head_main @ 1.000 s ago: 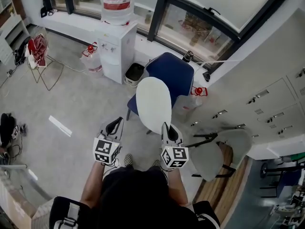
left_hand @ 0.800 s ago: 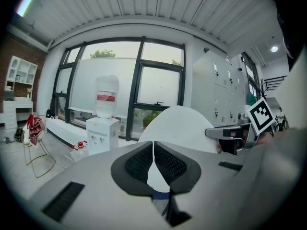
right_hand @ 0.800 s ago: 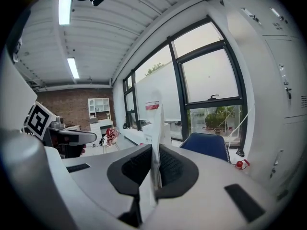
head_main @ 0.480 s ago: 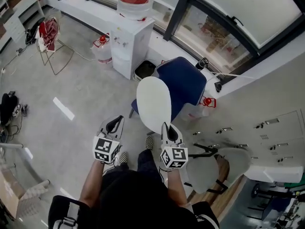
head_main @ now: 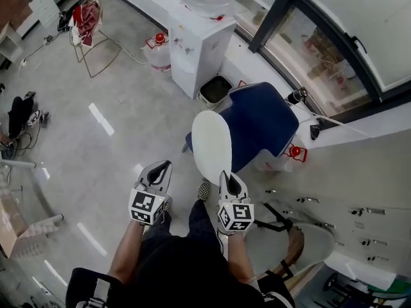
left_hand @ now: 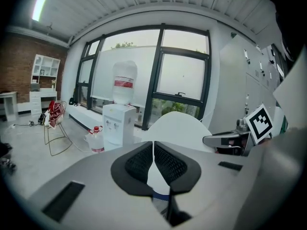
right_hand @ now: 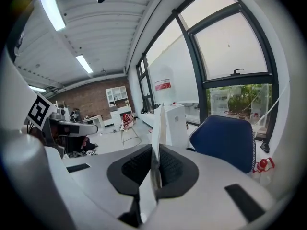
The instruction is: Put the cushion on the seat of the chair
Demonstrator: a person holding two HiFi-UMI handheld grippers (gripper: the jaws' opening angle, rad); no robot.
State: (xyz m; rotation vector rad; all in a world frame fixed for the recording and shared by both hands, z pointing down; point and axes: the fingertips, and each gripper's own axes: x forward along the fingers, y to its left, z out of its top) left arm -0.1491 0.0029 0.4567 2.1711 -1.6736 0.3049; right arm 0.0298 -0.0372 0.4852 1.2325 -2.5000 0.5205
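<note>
1. The right gripper (head_main: pixel 228 176) pinches the near edge of the white cushion (head_main: pixel 212 140). In the right gripper view the thin white edge of the cushion (right_hand: pixel 158 123) runs straight up between the two dark pads, which press on it from both sides.
2. The cushion stands on edge in the air, its oval face turned toward the left gripper (head_main: pixel 160 166), and reaches out from the jaws toward the blue chair (head_main: pixel 260 120).
3. From the head view the cushion overlaps the chair's left side. It does not lie flat on the seat.
4. The left gripper's jaws are pressed together with nothing between the pads (left_hand: pixel 139 159). The cushion (left_hand: pixel 178 130) shows beyond them and to the right, apart from that gripper.
5. A water dispenser (head_main: pixel 200 51) stands behind the chair by the window.
</note>
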